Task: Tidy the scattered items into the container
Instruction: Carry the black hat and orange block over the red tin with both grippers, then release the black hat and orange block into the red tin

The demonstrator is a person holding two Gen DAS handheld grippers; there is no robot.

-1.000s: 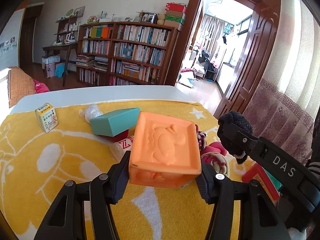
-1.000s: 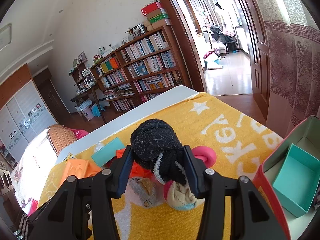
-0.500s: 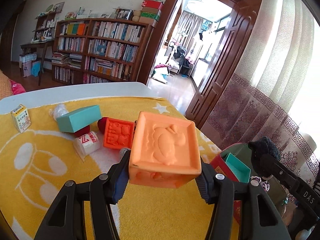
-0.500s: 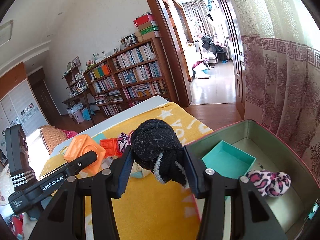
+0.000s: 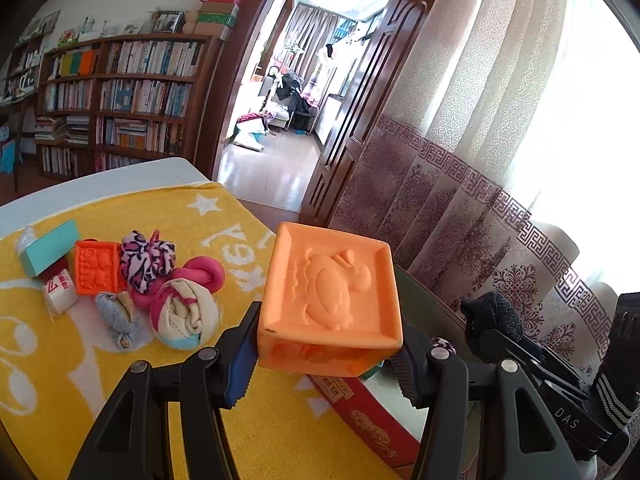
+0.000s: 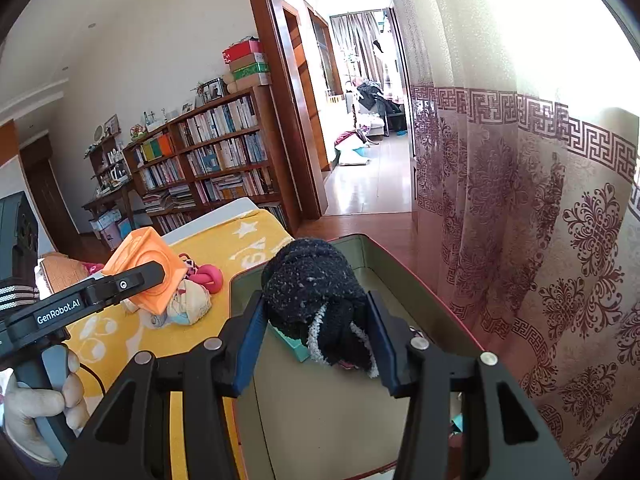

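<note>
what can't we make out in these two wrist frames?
- Left wrist view: the container is mostly hidden behind the orange block in the left gripper; only its red outer wall shows.
- Right wrist view: the teal box is largely covered by the black sock in the right gripper.
- Right wrist view: the container floor near the bottom is cut off by the fingers.

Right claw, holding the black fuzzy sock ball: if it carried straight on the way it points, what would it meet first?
Most likely the grey-green inside of the red-rimmed container: the right claw points down over it, with the black fuzzy sock ball pinched between its pads. A teal box lies just under the sock; depth is unclear, so it could touch first.
</note>
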